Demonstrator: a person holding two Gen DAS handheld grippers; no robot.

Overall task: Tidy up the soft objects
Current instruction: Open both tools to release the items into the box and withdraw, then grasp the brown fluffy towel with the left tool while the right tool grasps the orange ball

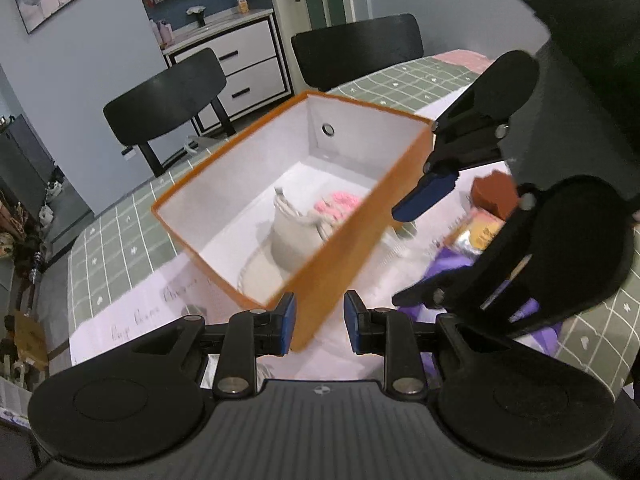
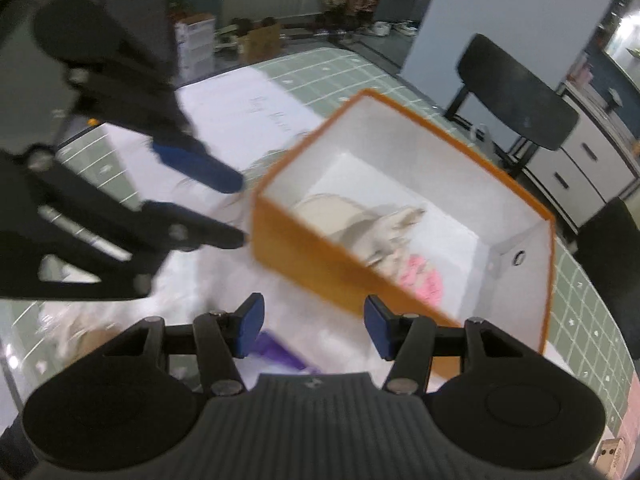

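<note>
Left wrist view: an orange box (image 1: 344, 216), white inside, holds a beige hat (image 1: 294, 236) and pink cloth (image 1: 340, 202); the left gripper (image 1: 319, 322) stands part-open, jaws astride the box's near corner, not pressing.
Right wrist view: the box (image 2: 320, 256) lies just ahead of the right gripper (image 2: 316, 320), whose jaws are spread and empty.

box (image 1: 320, 240) on table (image 1: 120, 248), hat (image 1: 292, 240) inside — chairs (image 1: 168, 100) behind

Black chairs (image 1: 168, 92), white drawers (image 1: 240, 68), grey walls (image 1: 80, 64)
</note>
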